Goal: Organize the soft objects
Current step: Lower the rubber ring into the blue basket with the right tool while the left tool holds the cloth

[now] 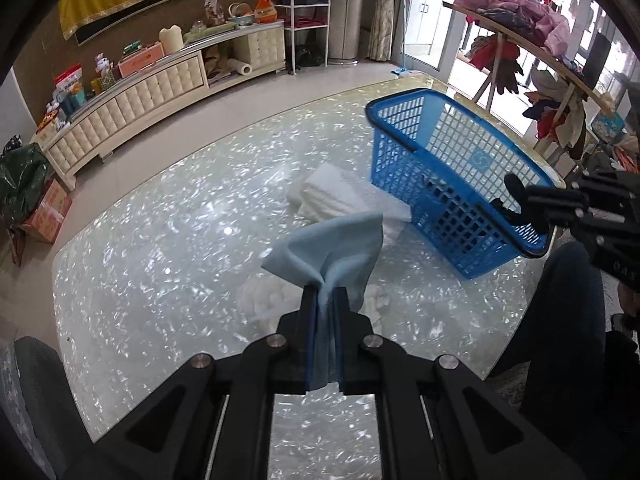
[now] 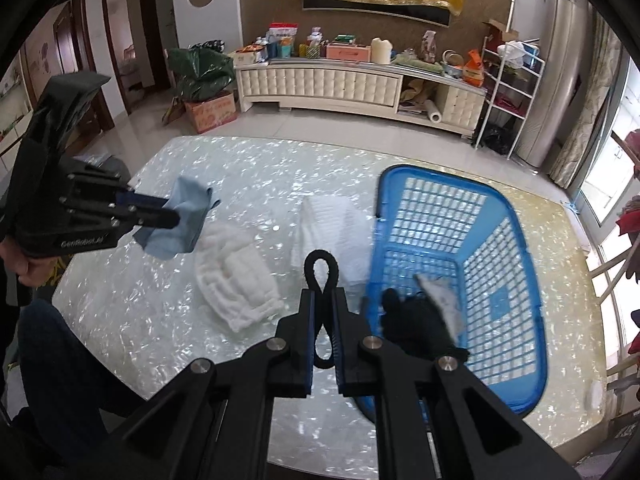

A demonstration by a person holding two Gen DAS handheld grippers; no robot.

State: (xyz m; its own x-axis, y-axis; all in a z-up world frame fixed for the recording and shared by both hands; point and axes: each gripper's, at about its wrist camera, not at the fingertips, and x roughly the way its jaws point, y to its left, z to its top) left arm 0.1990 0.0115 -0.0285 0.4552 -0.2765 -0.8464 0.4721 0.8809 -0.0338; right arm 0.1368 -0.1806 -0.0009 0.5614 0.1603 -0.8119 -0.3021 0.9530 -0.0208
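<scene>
My left gripper [image 1: 325,292] is shut on a light blue cloth [image 1: 332,248] and holds it above the table; it also shows in the right wrist view [image 2: 176,216], with the cloth [image 2: 188,216]. My right gripper [image 2: 322,294] is shut on a black looped strap [image 2: 321,272], near the rim of the blue basket [image 2: 520,280]. A black soft item [image 2: 416,324] and a grey-white cloth [image 2: 440,296] lie in the basket. The basket [image 1: 400,140] stands right of the left gripper. Two white towels lie on the table: a folded one [image 2: 328,224] and a crumpled one [image 2: 236,280].
The table [image 1: 180,260] has a shiny pearl-patterned top. A cream cabinet [image 2: 320,84] with clutter stands behind it across the floor. A rack of clothes [image 1: 520,20] stands at the far right. The person's leg [image 1: 560,320] is at the table's right edge.
</scene>
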